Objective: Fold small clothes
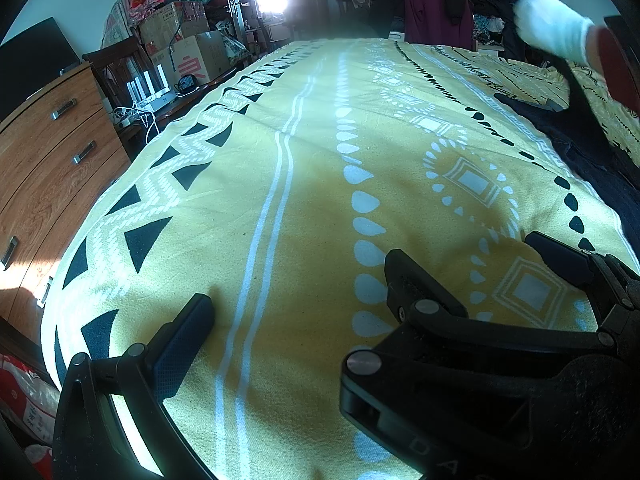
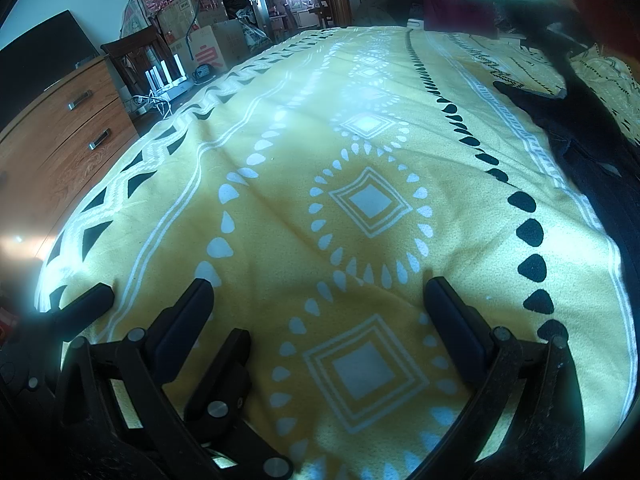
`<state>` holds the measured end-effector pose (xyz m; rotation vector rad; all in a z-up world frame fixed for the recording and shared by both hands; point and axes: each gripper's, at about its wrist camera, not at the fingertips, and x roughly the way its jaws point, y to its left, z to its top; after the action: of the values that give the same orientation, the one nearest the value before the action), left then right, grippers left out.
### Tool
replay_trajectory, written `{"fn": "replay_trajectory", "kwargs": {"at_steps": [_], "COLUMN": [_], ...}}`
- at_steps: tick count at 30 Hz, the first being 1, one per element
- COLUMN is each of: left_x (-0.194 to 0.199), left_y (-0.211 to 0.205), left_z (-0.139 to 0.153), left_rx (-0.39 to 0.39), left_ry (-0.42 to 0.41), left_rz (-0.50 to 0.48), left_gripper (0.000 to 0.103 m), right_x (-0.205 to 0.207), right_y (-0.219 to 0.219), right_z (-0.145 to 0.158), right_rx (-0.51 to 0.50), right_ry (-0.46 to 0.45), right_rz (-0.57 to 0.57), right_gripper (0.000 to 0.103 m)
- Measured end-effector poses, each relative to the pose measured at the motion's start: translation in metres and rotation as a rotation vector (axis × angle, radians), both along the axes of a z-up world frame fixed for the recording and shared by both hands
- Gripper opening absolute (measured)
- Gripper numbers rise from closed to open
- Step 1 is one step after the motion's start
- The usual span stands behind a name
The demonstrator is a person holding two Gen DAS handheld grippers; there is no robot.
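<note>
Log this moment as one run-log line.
left claw open, empty, over yellow blanket | right claw open, empty | dark garment at right, untouched | gloved hand above its far end | fold not started

Open right gripper (image 2: pixel 318 296) over yellow blanket (image 2: pixel 280 152)

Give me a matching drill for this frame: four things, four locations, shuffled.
Things:
1. dark garment
2. wooden dresser
3. cardboard boxes
4. white-gloved hand

Places:
A. top right, above the bed
B. left of the bed
C. far left corner, stacked
D. lying on the bedspread's right side

Pairs: 1-D, 2-B, 3-C, 4-A
</note>
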<state>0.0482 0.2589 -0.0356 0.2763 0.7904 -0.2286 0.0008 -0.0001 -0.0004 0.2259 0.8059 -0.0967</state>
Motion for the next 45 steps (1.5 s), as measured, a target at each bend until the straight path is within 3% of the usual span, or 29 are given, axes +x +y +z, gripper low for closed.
{"fn": "replay_trajectory", "kwargs": {"at_steps": [45], "left_x": [0.0033], "left_y": [-0.006], "left_z": [-0.0066], "left_rx": [0.003], "left_ry": [0.002], "left_rz": [0.001], "left_gripper": [0.103], "right_x": [-0.0044], "right_y": [-0.0031], "right_z": [-0.0036], "right_rx": [0.002], "right_ry": [0.003], "right_rz": [0.0], "right_gripper": [0.103]}}
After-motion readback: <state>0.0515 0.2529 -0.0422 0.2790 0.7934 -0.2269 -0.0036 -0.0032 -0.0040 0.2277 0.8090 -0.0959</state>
